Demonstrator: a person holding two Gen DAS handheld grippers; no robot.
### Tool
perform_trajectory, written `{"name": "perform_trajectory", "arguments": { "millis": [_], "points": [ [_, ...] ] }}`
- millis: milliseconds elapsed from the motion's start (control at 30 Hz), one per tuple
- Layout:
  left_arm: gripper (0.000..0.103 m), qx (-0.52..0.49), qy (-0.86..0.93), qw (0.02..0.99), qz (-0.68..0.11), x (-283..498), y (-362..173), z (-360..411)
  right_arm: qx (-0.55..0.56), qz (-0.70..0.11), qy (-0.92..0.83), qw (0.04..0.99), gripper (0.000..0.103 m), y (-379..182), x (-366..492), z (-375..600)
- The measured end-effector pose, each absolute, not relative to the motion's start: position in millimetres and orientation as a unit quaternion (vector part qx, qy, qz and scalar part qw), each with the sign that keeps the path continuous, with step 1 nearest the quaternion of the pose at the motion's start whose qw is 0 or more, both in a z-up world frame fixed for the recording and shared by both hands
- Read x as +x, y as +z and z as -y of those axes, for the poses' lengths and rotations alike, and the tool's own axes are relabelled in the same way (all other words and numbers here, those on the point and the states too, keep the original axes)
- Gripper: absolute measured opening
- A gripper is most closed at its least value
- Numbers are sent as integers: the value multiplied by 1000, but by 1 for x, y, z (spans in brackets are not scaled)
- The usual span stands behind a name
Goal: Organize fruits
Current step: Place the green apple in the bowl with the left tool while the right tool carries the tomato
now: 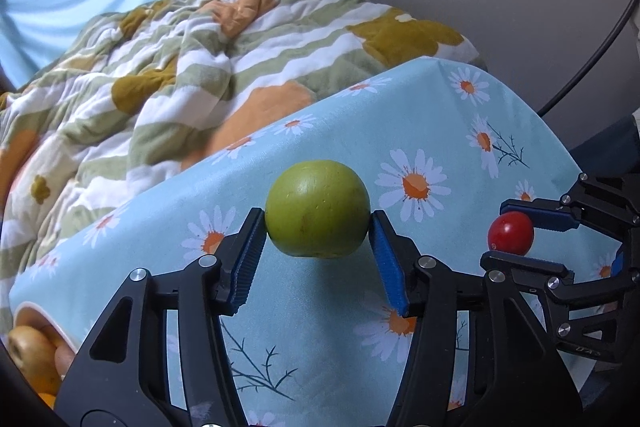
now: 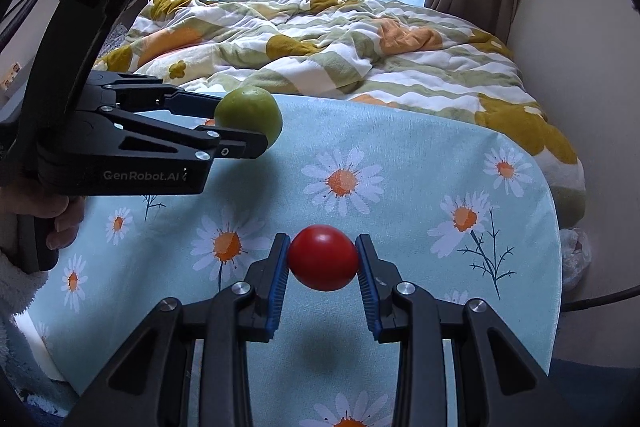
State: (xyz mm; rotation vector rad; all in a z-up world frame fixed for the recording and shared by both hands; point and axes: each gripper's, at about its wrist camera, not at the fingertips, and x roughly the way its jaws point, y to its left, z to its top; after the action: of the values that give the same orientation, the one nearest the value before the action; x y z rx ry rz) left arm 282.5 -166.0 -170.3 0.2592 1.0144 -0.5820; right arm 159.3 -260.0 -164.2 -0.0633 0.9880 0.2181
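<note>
From the left wrist view, the left claw (image 1: 318,227) grips a green fruit (image 1: 317,207) between its blue pads, one pad pressed to each side, and the fruit hangs clear above the counter (image 1: 328,131), which wears a pale blue cloth printed with daisies. A faint shadow lies on the cloth beneath the fruit. Off to the right, the right claw (image 1: 516,233) comes in sideways, closed around a small red fruit (image 1: 511,233). Down in the lower left corner a bowl (image 1: 38,309) with a pale rim shows at the counter's near edge, holding a yellowish-brown fruit (image 1: 28,355); something orange lies under it, too cut off to name. Behind the counter a rumpled quilt (image 1: 168,67) in green, white and orange covers a bed.

From the right wrist view, the right claw (image 2: 323,259) clamps the red fruit (image 2: 323,257) between both pads, lifted off the cloth with a dark shadow below it. At upper left the left claw (image 2: 246,125) reaches in from the side, holding the green fruit (image 2: 250,115) over the far edge of the counter (image 2: 420,155). The person's hand (image 2: 52,215) wraps that tool's handle. The quilt (image 2: 320,39) lies beyond.
</note>
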Motion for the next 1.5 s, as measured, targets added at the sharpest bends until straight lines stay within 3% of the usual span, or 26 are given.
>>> {"name": "perform_trajectory", "arguments": {
  "millis": [400,867,1500],
  "points": [
    [59,85,-242,853,-454,255,-124,109,-60,-431,137,890,31,-120,152,219],
    [59,36,-167,891,-421,204,-71,-25,-85,-383,211,895,31,-72,130,102],
    [59,10,-102,889,-447,178,-106,-172,-74,-392,262,879,31,-84,128,-22]
  ]
}}
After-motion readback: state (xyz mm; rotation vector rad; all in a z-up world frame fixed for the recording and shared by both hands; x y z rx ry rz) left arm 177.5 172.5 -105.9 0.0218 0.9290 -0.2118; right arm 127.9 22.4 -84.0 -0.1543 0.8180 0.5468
